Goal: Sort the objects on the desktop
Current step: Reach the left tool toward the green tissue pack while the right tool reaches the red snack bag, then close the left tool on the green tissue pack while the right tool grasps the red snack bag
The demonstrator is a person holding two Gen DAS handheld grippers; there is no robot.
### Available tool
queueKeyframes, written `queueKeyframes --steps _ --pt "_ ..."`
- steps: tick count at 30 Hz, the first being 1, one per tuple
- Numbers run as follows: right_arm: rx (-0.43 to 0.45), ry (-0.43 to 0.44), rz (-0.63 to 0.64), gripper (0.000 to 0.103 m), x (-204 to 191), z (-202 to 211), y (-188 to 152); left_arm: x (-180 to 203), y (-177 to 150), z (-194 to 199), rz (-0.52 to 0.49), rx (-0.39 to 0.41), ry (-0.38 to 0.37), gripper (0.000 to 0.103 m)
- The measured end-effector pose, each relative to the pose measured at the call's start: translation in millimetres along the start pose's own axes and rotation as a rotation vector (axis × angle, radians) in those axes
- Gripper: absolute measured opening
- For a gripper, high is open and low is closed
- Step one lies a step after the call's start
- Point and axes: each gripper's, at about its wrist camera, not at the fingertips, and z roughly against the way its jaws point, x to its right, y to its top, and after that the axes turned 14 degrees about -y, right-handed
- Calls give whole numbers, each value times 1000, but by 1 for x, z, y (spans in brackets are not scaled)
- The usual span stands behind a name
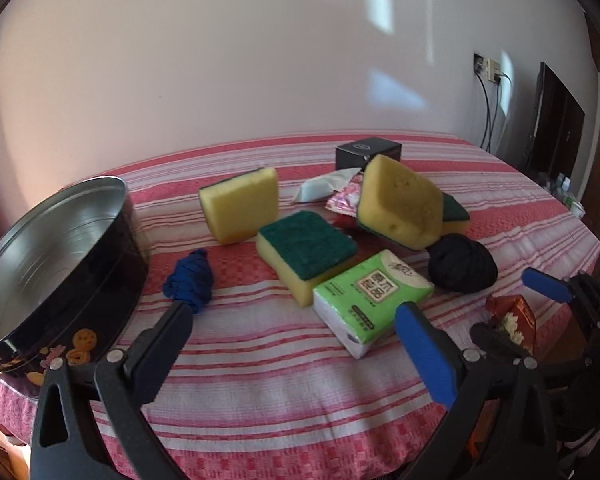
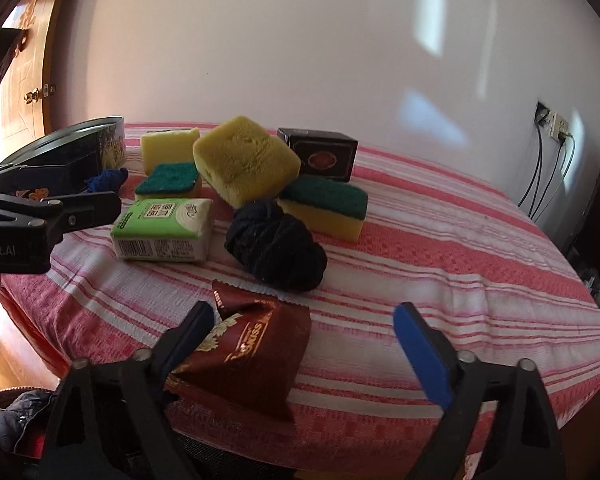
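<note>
A: Left wrist view. Left gripper (image 1: 296,320), fingers spread wide, nothing between them. Left finger tip sits just at the blue cloth bundle (image 1: 190,282), about 9 o'clock of the sponge pile; can't tell if it touches.

B: Tin?

A: Round black tin (image 1: 56,264), open, at 9 o'clock on the counter (image 1: 280,380), striped red-and-white cloth over it. Inside looks bare metal.

B: Middle of the counter?

A: Green tissue pack (image 1: 374,298) at centre, lying flat. Green-topped sponge (image 1: 308,254) just at its 11 o'clock, touching. Yellow sponge (image 1: 242,208) stands on edge farther back, 11 o'clock. Big yellow sponge (image 1: 400,204) tilted at 1 o'clock, leaning on another green-topped sponge (image 2: 326,208). Black yarn ball (image 1: 462,264) at 3 o'clock of the tissue pack, near it. Black box (image 1: 368,152) at 12 o'clock, far edge.

B: Right wrist view?

A: Right gripper (image 2: 304,322), fingers partly apart. Brown snack packet (image 2: 256,344) lies between them, against the left finger (image 2: 192,328); the blue pad at 3 o'clock stands clear of it. Not clamped. Packet sits at 6 o'clock of the yarn ball, near the counter's front edge.
</note>
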Motion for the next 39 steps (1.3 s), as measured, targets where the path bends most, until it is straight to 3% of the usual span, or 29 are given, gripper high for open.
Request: queueKeyframes --steps 5,10,14,17,23,25,29,33,39 --pt "-17 82 -43 47 5 -2 -1 6 4 -11 20 -36 -48 102" --pt "34 51 -65 46 15 6 0 13 14 -25 65 -54 -85 101" --pt "65 42 -84 46 22 11 0 18 12 -40 73 -93 -70 95" --pt "70 58 -114 46 29 10 -1 18 11 -51 99 -131 -73 83" --pt "64 79 -161 46 37 4 -3 25 9 -55 71 -112 -18 82" --pt "63 108 -183 44 41 3 -4 23 8 -53 60 -82 -28 67" --pt "53 173 -244 41 51 -1 -6 20 7 -50 32 -59 -50 49" --pt "30 221 -312 41 62 -6 -7 17 7 -48 31 -46 -73 49" --pt "37 184 -292 40 59 -3 -5 7 7 -40 78 -36 -121 49"
